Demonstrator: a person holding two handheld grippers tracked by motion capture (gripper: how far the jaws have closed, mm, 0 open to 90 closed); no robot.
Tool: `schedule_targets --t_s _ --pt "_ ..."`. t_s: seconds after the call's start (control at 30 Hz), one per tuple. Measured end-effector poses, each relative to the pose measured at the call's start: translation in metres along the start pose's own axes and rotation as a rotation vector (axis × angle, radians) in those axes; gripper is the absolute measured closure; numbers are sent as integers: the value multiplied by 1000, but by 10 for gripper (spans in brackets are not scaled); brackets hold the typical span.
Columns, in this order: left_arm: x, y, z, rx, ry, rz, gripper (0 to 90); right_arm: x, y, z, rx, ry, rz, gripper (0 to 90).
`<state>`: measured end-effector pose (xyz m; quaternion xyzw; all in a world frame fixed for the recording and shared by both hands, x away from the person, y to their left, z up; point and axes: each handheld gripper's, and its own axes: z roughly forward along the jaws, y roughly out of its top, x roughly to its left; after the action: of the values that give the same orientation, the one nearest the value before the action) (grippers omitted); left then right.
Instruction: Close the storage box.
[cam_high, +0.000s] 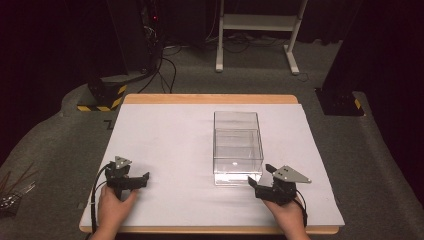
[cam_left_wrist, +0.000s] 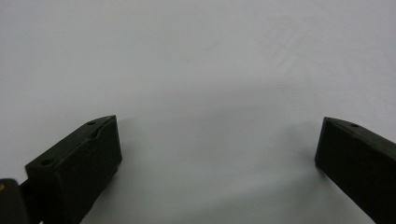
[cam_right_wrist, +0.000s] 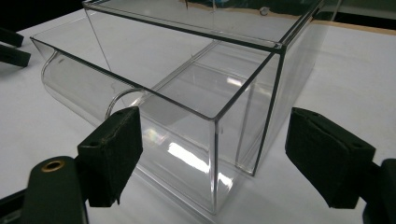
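From above, my left gripper (cam_high: 131, 181) rests jaws apart on the white tabletop (cam_high: 165, 145); my right gripper (cam_high: 263, 181), jaws spread, sits just beside the clear box (cam_high: 237, 147). Its camera shows the box's near corner (cam_right_wrist: 217, 119) between them, perhaps untouched.

dark room, grey carpet floor (cam_high: 200, 80), white metal frame (cam_high: 257, 22) behind the white-topped wooden table (cam_high: 165, 135).

We're in a lab: black curtains all round, cables (cam_high: 167, 67) trailing over grey carpet, hazard-striped stand bases (cam_high: 102, 95) (yellow-and-black) and a white-covered table (cam_high: 165, 135).
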<state>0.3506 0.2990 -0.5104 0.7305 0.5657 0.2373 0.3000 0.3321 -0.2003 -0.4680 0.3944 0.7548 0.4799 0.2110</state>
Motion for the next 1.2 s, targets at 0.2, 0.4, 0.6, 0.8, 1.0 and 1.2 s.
schedule_targets --t_s 0.2,0.4,0.6,0.8,1.0,1.2 --pt "0 0 0 0 0 0 5 -3 2 5 -2 -7 8 193" --pt "0 0 0 0 0 -1 5 -7 5 10 -2 -15 11 193" --pt "0 0 0 0 0 -1 6 -10 8 15 1 -22 19 193" --pt "0 0 0 0 0 -1 5 -14 10 22 -7 -35 33 193" --pt "0 0 0 0 0 -1 5 -16 11 26 -4 -42 37 193" --pt "0 0 0 0 0 -1 5 -18 12 30 3 -50 39 193"
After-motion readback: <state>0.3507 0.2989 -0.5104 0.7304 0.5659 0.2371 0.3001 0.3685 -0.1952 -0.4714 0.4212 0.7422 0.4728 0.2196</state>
